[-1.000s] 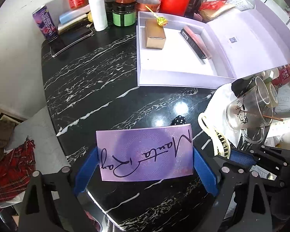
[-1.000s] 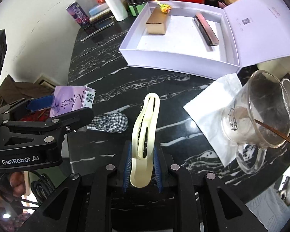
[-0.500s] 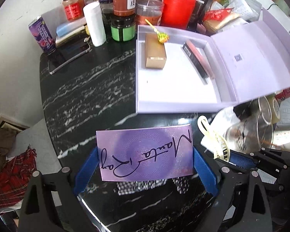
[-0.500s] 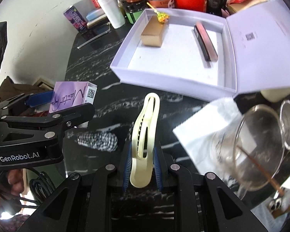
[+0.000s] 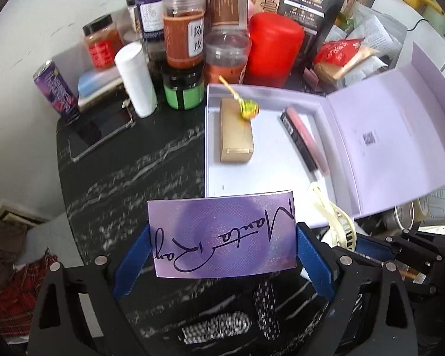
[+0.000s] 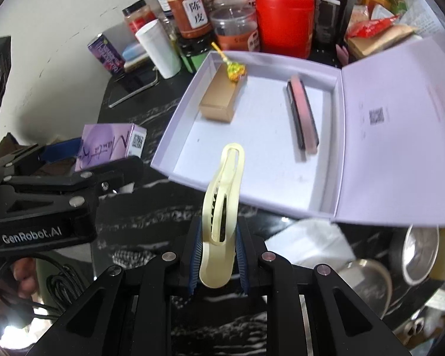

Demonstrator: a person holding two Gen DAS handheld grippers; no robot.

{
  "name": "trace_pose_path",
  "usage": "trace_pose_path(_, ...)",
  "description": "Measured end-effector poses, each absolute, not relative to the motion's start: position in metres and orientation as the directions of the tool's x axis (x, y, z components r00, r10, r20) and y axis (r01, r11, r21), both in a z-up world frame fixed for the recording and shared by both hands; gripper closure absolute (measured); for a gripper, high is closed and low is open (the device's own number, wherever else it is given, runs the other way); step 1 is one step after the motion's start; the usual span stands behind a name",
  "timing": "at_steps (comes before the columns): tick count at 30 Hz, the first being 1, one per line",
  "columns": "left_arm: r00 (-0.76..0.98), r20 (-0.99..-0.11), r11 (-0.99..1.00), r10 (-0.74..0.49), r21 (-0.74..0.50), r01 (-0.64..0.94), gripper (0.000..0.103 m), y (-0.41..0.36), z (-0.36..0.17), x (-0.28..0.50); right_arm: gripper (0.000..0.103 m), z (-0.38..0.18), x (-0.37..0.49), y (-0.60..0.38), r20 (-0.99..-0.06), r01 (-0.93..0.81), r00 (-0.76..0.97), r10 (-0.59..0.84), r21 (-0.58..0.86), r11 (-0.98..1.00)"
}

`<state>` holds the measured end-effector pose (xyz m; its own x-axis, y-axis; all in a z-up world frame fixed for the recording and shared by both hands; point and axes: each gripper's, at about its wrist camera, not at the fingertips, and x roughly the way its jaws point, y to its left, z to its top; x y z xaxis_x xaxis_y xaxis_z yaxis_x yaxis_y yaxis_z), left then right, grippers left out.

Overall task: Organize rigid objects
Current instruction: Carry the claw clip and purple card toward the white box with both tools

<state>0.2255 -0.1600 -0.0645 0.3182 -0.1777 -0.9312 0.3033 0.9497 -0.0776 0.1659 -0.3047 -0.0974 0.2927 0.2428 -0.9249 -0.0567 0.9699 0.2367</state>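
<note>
Clip (image 6: 221, 207) over tray rim (image 6: 175, 136) | purple box (image 5: 222, 238) left, outside

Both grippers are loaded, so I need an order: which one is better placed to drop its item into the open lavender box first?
Right. The right gripper holds the cream hair clip with its tip already over the lavender box; the left gripper, holding the purple carton, sits nearer the box's left wall.

My purple card box (image 5: 222, 237) bears black script; my hair clip (image 6: 222, 207) is cream; the tray (image 6: 175, 136) is pale lilac, the table (image 5: 133, 172) black, white-veined.
</note>
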Motion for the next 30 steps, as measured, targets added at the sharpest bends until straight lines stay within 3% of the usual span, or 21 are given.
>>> trace_pose_path(11, 0.344, -0.922, 0.938, -0.179, -0.054, 0.342, 0.009, -0.191, -0.071, 0.266, 0.082, -0.099, 0.207, -0.325, -0.925, -0.065, 0.306, 0.226, 0.217, 0.974)
trace_pose_path(30, 0.254, -0.954, 0.936, -0.161, -0.067, 0.345, 0.009, -0.221, -0.14, 0.288, 0.082, -0.138, 0.239, -0.353, -0.95, 0.039, 0.273, 0.148, 0.164, 0.986)
